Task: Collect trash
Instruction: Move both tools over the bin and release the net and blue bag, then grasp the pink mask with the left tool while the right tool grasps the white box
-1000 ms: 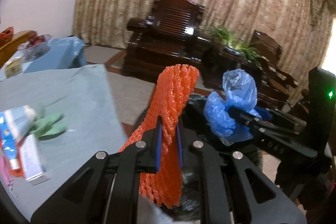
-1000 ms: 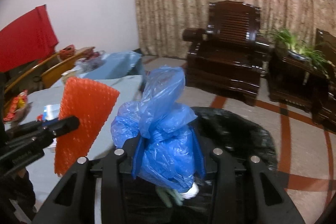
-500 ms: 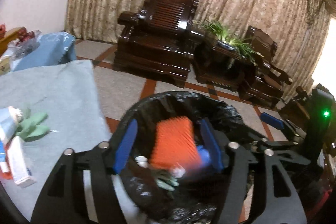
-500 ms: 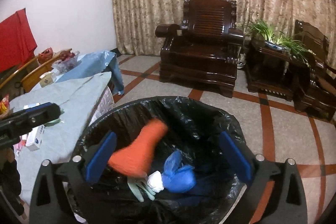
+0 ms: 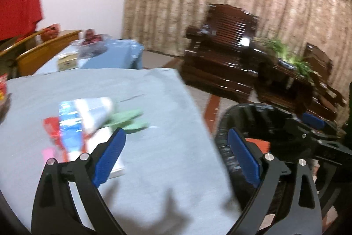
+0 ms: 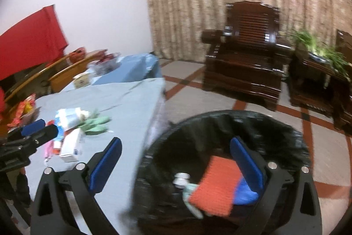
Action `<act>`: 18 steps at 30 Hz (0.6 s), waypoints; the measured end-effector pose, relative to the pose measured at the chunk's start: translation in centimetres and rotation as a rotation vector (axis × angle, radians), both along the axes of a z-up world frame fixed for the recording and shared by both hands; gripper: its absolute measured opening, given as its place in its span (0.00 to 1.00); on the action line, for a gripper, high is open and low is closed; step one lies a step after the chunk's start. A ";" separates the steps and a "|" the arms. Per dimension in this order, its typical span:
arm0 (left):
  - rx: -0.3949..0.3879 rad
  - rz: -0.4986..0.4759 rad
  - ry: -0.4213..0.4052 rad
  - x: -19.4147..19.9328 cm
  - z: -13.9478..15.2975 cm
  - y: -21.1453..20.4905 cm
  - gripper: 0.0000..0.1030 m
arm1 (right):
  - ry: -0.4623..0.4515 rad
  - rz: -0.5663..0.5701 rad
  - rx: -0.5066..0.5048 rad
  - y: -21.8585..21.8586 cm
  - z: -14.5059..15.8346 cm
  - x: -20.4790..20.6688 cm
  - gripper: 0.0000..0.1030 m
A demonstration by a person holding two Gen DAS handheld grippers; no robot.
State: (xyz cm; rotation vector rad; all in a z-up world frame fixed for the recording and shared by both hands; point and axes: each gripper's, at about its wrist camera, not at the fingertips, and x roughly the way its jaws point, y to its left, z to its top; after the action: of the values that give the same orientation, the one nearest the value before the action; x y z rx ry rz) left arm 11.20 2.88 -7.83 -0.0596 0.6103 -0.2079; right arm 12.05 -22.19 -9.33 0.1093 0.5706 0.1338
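Note:
The black-lined trash bin [image 6: 264,122] stands beside the table; in it lie the orange foam net [image 6: 217,186], the blue plastic bag [image 6: 244,191] and a small white bottle [image 6: 181,177]. The bin also shows in the left wrist view [image 5: 253,111]. Both views are blurred. My left gripper [image 5: 176,153] is open and empty over the table's edge. My right gripper [image 6: 176,162] is open and empty, straddling the bin's left rim. On the light blue tablecloth [image 5: 154,158] lie a green glove [image 5: 129,119], a white box [image 6: 70,145] and blue-white packets [image 5: 72,127].
Dark wooden armchairs [image 6: 248,54] and a side table with a plant [image 6: 319,52] stand before the curtain. A second blue-covered table [image 5: 105,54] holds a small box and a bowl. A red cloth [image 6: 28,39] hangs at left. Tiled floor lies beyond the bin.
Both grippers opened and dropped the orange net and the blue bag into the bin. Both have since swung left, toward the table.

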 end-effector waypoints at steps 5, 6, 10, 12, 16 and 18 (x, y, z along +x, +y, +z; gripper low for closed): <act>0.039 0.115 0.010 -0.5 -0.5 5.6 0.89 | -0.010 0.086 -0.019 5.6 -0.5 1.1 0.94; 0.049 0.145 0.015 -0.7 -0.8 7.0 0.89 | -0.009 0.108 -0.021 6.9 -0.8 1.4 0.94; 0.077 0.230 0.028 -1.1 -1.5 11.2 0.89 | 0.007 0.155 -0.031 10.5 -1.8 2.3 0.94; 0.089 0.271 0.037 -1.3 -2.3 13.3 0.89 | 0.015 0.171 -0.032 11.9 -2.4 2.6 0.94; 0.089 0.330 0.076 -1.0 -3.7 16.5 0.81 | 0.019 0.213 -0.061 15.3 -3.7 3.4 0.94; 0.088 0.353 0.102 -0.7 -4.8 17.8 0.81 | 0.026 0.230 -0.074 16.8 -4.4 3.7 0.94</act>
State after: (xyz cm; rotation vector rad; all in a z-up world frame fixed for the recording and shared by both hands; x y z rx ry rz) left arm 10.54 20.65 -12.59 -0.0921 0.6993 0.1653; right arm 15.78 -5.44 -13.74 -0.0270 0.6122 0.3348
